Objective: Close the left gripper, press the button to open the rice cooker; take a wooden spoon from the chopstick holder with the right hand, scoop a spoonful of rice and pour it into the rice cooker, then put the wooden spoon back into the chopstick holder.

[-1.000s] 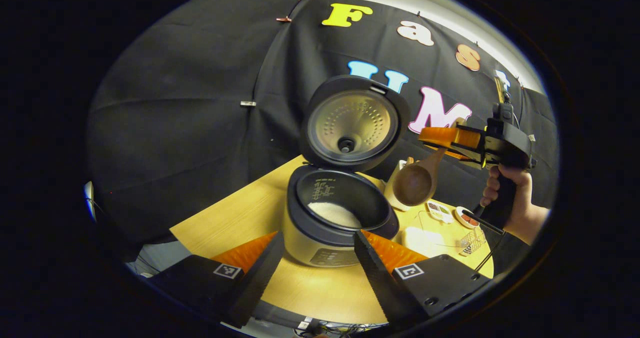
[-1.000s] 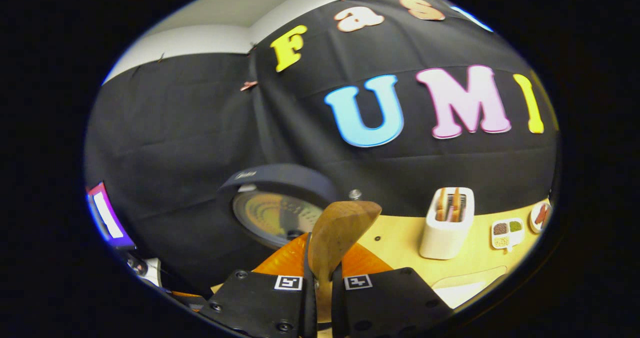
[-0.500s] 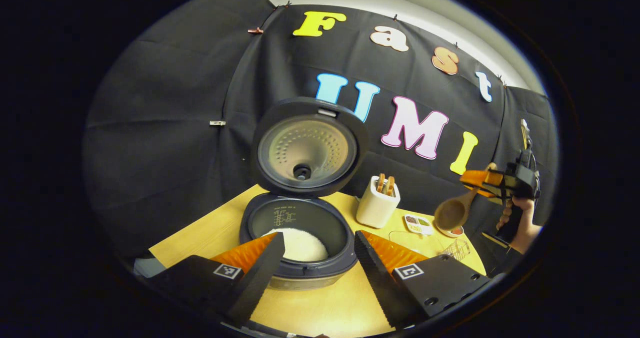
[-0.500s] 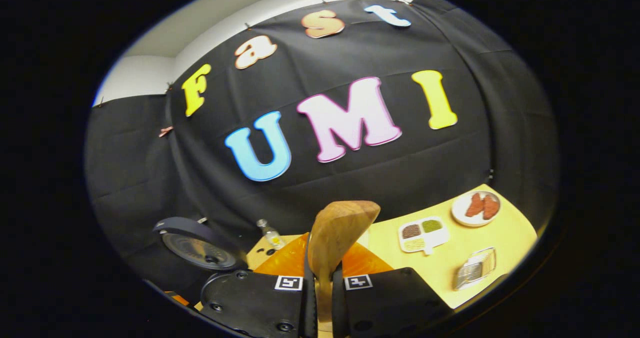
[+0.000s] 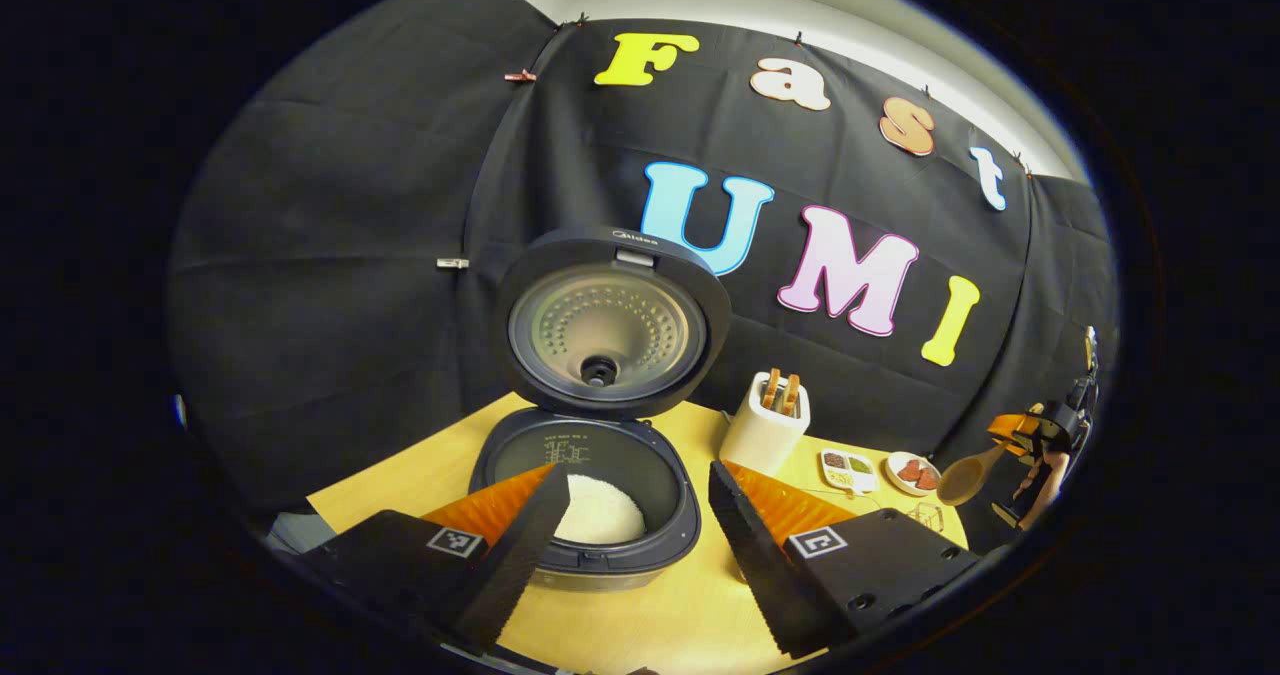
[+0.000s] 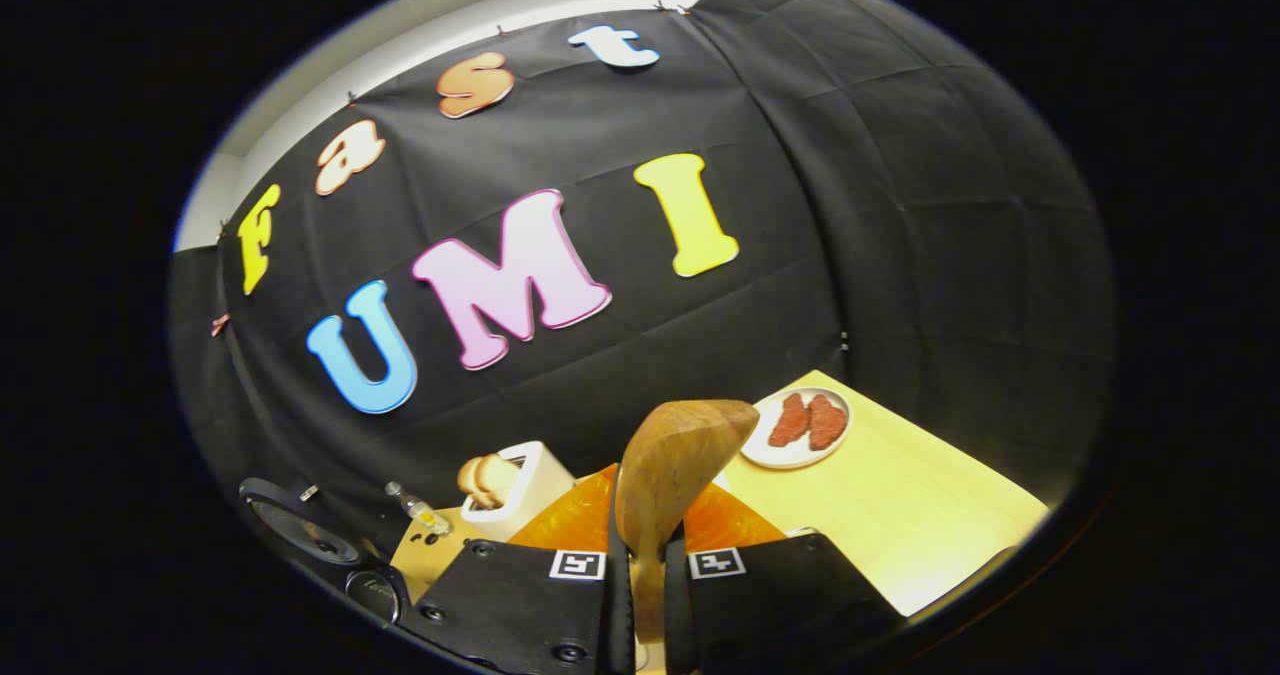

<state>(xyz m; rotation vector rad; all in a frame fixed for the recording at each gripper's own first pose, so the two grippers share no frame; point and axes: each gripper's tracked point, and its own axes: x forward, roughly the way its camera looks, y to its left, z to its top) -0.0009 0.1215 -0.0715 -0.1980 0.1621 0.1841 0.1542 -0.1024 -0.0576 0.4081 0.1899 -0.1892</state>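
Right gripper (image 6: 640,595) has swung away from the cooker (image 5: 585,495) since a second ago: it was close beside the open lid with the spoon bowl hanging near the pot; in the left gripper view it's now small and far off to the right of the left fingers, past the holder (image 5: 765,430). Its own view has panned too: the lid has slid to the lower left edge, and a plate (image 6: 795,425) sits just ahead-right of the fingertips.

Spoon (image 6: 670,485) is clamped by the handle between the right fingers, both pressing on it, bowl sticking up ahead of the tips. Can't tell if anything is in the bowl.

Left gripper (image 5: 635,545) has its fingers spread wide, holding nothing, with the cooker between and just beyond them, lid up, white rice (image 5: 595,510) in the pot.

Judgement: button step is done, rice is in the pot, so the pour looks finished, but the spoon has gone wide of the holder, which in the right gripper view sits left of the fingers. Remaining step: bring the spoon back left and drop it handle-down into the holder (image 6: 515,490). Risk: clipping the utensils already standing in it.
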